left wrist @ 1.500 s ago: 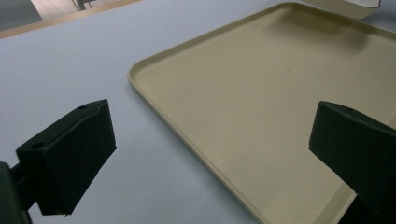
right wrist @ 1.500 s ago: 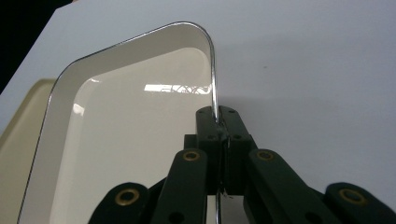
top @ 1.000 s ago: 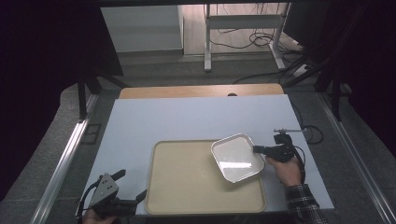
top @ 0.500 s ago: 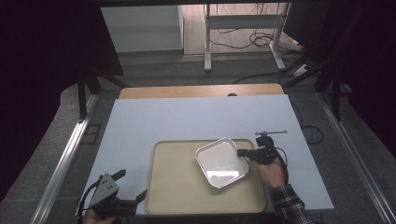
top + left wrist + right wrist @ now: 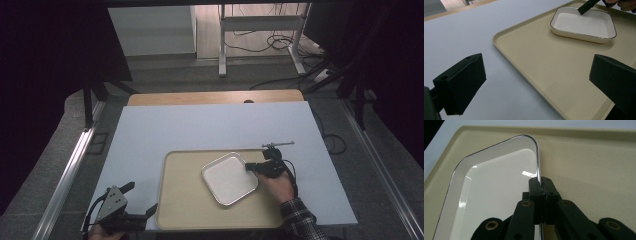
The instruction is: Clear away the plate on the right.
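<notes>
The right tool (image 5: 251,168) was clamped on the rim of a white square dish (image 5: 229,178), its jaws pinched tight on the thin dark-edged wall, one inside and one outside. The dish sat on the beige tray (image 5: 190,200), toward the tray's far right part, turned cornerwise to the tray's edges. The tray lay on the pale blue bench (image 5: 200,125). The left tool (image 5: 134,212) stood just off the tray's near left corner, its jaws spread wide with nothing between them. No brand, label or writing could be read on dish, tray or tools.
</notes>
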Tool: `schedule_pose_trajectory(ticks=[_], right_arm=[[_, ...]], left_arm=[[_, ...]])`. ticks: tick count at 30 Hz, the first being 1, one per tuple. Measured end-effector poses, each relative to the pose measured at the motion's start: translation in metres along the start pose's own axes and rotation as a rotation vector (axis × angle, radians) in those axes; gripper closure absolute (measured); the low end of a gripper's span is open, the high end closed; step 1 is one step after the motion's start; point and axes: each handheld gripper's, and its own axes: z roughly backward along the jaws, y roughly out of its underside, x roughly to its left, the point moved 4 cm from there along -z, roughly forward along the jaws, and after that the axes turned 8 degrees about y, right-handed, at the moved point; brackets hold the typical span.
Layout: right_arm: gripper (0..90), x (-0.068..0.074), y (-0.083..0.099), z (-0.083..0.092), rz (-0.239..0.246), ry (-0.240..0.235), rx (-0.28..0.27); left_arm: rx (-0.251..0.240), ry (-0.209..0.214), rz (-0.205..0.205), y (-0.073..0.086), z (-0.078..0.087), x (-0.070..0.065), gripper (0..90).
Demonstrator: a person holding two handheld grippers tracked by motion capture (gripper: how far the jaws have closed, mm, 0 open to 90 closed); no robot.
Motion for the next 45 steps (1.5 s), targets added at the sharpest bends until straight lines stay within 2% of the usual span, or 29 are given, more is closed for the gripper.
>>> schedule_pose_trajectory(ticks=[2,7,8,12,16,17,18,19,20,22,23,24,26,30,31,32,35,36,45], right_arm=[[86.7,-0.001,0.000,0.000,-0.003,-0.018,0.004],[79.5,-0.001,0.001,0.001,0.007,-0.016,0.008],[76.9,-0.001,0.001,0.005,0.028,0.001,-0.004],[73.9,-0.001,-0.001,0.019,0.070,0.019,-0.046],[73.8,0.002,0.001,0.032,0.122,0.015,-0.083],[73.8,0.002,0.001,0.032,0.122,0.015,-0.083],[75.7,0.006,0.005,0.036,0.167,0.011,-0.096],[75.7,0.006,0.005,0.036,0.167,0.011,-0.096],[79.0,0.011,0.009,0.039,0.214,0.014,-0.100],[83.0,0.017,0.013,0.040,0.246,0.007,-0.094],[83.0,0.017,0.013,0.040,0.246,0.007,-0.094],[87.2,0.026,0.019,0.041,0.287,-0.011,-0.086],[90.0,0.035,0.025,0.042,0.324,-0.031,-0.075],[90.0,0.052,0.035,0.045,0.376,-0.054,-0.075],[90.0,0.052,0.035,0.045,0.376,-0.054,-0.075],[90.0,0.060,0.041,0.047,0.397,-0.069,-0.071],[90.0,0.066,0.047,0.047,0.414,-0.081,-0.067],[90.0,0.071,0.052,0.046,0.439,-0.082,-0.057],[90.0,0.080,0.065,0.044,0.475,-0.100,-0.035]], left_arm=[[0.000,0.000,-0.001,0.000,0.000,0.000,0.4],[0.000,-0.001,-0.001,0.000,0.000,0.000,0.4],[-0.001,0.000,-0.001,0.000,0.000,0.000,0.3],[-0.001,0.000,0.000,0.000,0.000,0.000,0.3],[-0.001,-0.001,-0.002,0.000,0.000,0.000,0.3],[-0.001,-0.001,-0.002,0.000,0.000,0.000,0.3],[-0.001,-0.001,-0.001,0.000,0.000,0.000,0.3],[-0.001,-0.001,-0.001,0.000,0.000,0.000,0.3],[-0.001,-0.001,-0.001,0.000,0.000,0.000,0.4],[-0.002,-0.001,-0.001,0.000,0.000,0.000,0.3],[-0.002,-0.001,-0.001,0.000,0.000,0.000,0.3],[-0.002,-0.001,0.001,0.000,0.000,0.000,0.3],[-0.002,-0.001,0.000,0.000,0.000,0.000,0.3],[-0.001,-0.001,-0.001,0.000,0.000,0.000,0.3],[-0.001,-0.001,-0.001,0.000,0.000,0.000,0.3],[-0.001,-0.001,-0.001,0.000,0.000,0.000,0.3],[-0.001,-0.001,-0.002,0.000,0.000,0.000,0.3],[-0.001,-0.002,-0.002,0.000,0.000,0.000,0.3],[-0.001,-0.001,-0.002,0.000,0.000,0.000,0.3]])
